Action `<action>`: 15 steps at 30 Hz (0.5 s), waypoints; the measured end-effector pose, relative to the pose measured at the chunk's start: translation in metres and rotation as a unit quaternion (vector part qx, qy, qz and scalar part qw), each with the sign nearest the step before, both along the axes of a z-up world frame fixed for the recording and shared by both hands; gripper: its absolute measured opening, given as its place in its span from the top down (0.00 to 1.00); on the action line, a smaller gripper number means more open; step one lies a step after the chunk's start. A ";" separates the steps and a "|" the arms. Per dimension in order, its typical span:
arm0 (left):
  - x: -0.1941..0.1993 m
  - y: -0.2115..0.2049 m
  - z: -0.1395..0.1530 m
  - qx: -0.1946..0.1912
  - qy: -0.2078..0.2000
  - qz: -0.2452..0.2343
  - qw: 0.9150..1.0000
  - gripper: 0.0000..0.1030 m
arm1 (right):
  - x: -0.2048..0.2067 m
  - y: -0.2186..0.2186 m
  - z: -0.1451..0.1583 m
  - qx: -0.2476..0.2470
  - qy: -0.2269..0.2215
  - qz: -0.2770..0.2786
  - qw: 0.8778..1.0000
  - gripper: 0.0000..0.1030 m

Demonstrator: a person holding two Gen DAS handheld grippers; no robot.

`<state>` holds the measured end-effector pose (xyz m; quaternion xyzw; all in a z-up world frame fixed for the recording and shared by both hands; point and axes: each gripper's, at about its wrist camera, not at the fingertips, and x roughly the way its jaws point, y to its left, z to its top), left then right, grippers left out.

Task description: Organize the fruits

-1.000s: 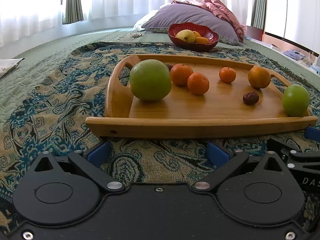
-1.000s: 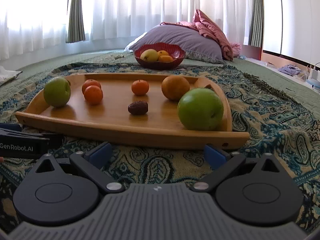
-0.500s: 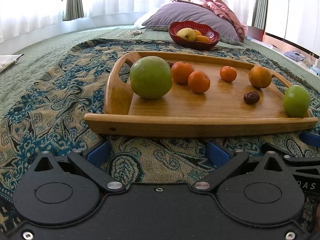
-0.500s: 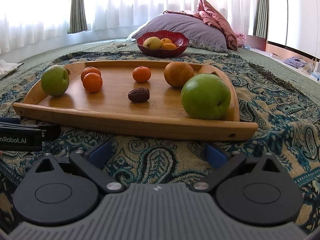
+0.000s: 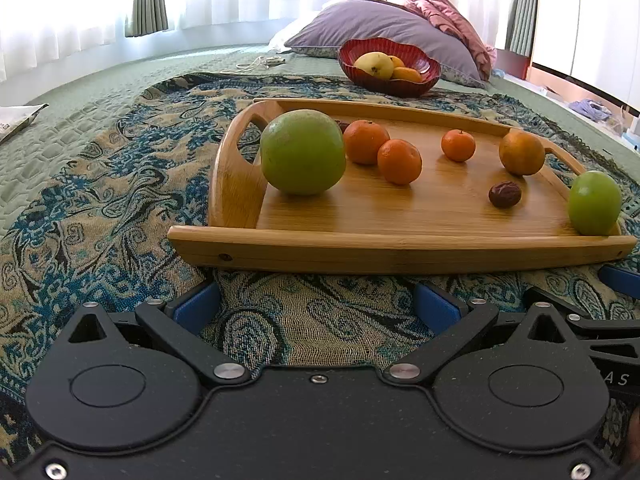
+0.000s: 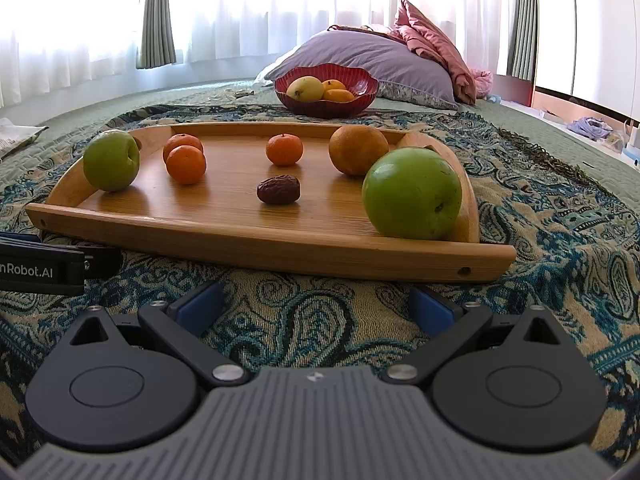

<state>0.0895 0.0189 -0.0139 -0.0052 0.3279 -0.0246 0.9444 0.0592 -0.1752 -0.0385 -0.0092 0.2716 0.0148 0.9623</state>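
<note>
The wooden tray [image 5: 400, 248] lies on a patterned blanket [image 5: 100, 200], its near rim just ahead of both grippers. The left gripper [image 5: 318, 304] has its jaws spread wide and empty, low over the blanket before the tray's left end, where a large green apple [image 5: 303, 152] sits beside the handle. The right gripper [image 6: 316, 306] is likewise spread and empty, facing the tray's right end, where another green apple [image 6: 412, 193] rests against the rim. On the tray between the apples lie three tangerines, an orange [image 6: 358, 150] and a date [image 6: 278, 189], well apart, with bare wood around the date. Beyond the tray's far rim stands a red bowl [image 6: 326, 106] holding fruit.
</note>
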 end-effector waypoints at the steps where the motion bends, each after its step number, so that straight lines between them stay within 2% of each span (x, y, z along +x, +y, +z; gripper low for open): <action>1: -0.001 0.000 0.000 0.000 0.001 0.000 1.000 0.00 | 0.000 0.000 0.000 0.000 0.000 0.000 1.000 0.00; 15: 0.000 0.001 -0.001 -0.001 0.001 0.000 1.000 0.00 | 0.000 0.000 0.000 0.000 -0.001 0.000 1.000 0.00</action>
